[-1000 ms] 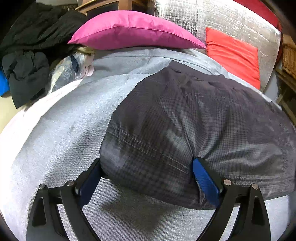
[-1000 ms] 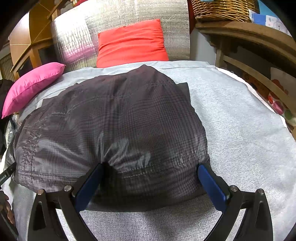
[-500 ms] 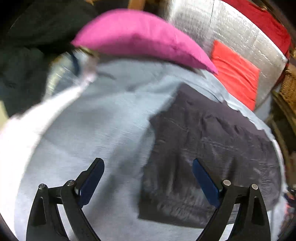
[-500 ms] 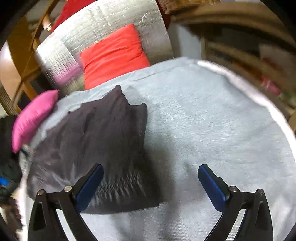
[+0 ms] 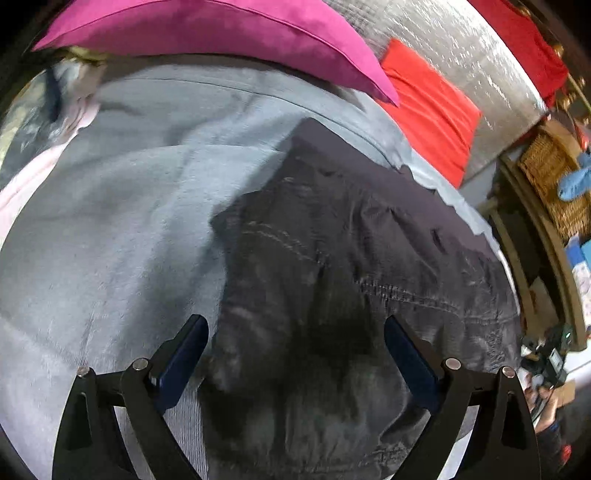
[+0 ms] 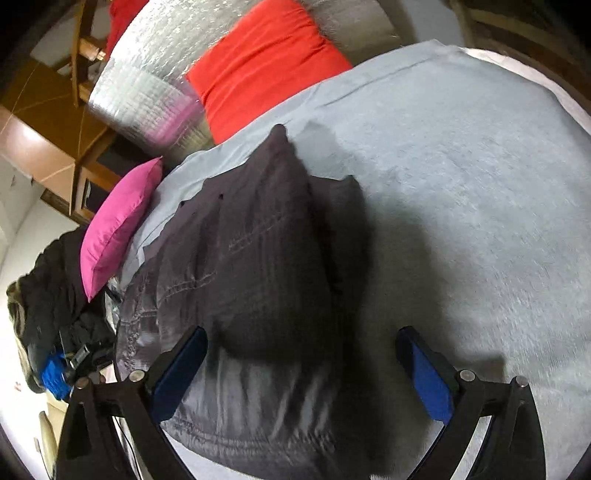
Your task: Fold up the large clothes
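Note:
A dark grey checked garment (image 5: 332, 288) lies folded on the grey bed cover (image 5: 110, 229), with stitched seams showing on top. My left gripper (image 5: 295, 362) hovers open above its left part, nothing between the blue pads. In the right wrist view the same garment (image 6: 251, 280) fills the left and centre. My right gripper (image 6: 301, 369) stands open over its right edge, one finger above the cloth and the other above the bare bed cover (image 6: 461, 206). Both views are tilted and slightly blurred.
A pink pillow (image 5: 207, 33) and a red pillow (image 5: 432, 107) lean on a silver padded headboard (image 5: 461, 55). A heap of dark clothes (image 6: 48, 295) lies left of the bed. Wooden shelves with a wicker basket (image 5: 550, 184) stand at the right.
Both grippers have lifted away from the garment's near edge and tilted. The garment, which bulged between the fingers a second ago, now lies flatter on the bed. Both stay open.

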`<action>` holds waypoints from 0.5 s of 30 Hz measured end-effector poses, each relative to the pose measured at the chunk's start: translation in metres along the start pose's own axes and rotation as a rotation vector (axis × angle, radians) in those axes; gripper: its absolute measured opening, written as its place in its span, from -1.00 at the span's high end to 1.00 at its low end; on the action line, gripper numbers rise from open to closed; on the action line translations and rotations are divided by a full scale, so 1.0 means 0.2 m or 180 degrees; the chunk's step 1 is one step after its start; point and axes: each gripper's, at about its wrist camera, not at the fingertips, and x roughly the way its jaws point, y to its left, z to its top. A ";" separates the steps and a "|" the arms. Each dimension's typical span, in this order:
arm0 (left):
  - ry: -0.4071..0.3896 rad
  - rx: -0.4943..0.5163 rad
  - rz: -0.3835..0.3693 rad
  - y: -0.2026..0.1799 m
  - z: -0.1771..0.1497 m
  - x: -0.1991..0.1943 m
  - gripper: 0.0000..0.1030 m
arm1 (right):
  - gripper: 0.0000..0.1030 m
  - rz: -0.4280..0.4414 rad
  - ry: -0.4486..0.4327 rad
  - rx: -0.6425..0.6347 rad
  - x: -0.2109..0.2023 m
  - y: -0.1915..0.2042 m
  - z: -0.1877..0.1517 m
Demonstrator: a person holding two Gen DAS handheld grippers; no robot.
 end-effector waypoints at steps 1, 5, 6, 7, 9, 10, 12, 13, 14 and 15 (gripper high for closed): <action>0.0029 0.0019 0.0003 -0.01 0.01 0.02 -0.86 | -0.77 0.0029 0.0014 -0.0029 0.01 0.02 0.01; 0.0146 0.0000 -0.0074 -0.01 0.02 0.08 -0.86 | -0.47 0.0037 0.0097 -0.0145 0.02 0.04 0.02; 0.0146 0.0006 -0.0091 -0.01 0.03 0.09 -0.86 | -0.46 0.0022 0.0133 -0.0140 0.03 0.03 0.03; 0.0119 0.0001 -0.0101 -0.01 0.04 0.09 -0.85 | -0.46 0.0032 0.0153 -0.0127 0.04 0.02 0.03; 0.0113 -0.0038 -0.0115 0.00 0.05 0.10 -0.85 | -0.46 0.0087 0.0169 -0.0070 0.05 0.01 0.05; 0.0116 -0.0076 -0.0132 0.01 0.06 0.10 -0.85 | -0.46 0.0100 0.0178 -0.0049 0.05 0.01 0.06; 0.0136 -0.0128 -0.0175 0.04 0.07 0.10 -0.85 | -0.46 0.0135 0.0199 -0.0059 0.06 0.01 0.07; 0.0165 -0.0161 -0.0204 0.05 0.08 0.10 -0.85 | -0.46 0.0139 0.0209 -0.0073 0.06 0.01 0.07; 0.0180 -0.0171 -0.0223 0.05 0.09 0.11 -0.85 | -0.46 0.0151 0.0220 -0.0083 0.06 0.00 0.07; 0.0195 -0.0154 -0.0231 0.05 0.09 0.12 -0.85 | -0.46 0.0168 0.0233 -0.0083 0.07 0.00 0.08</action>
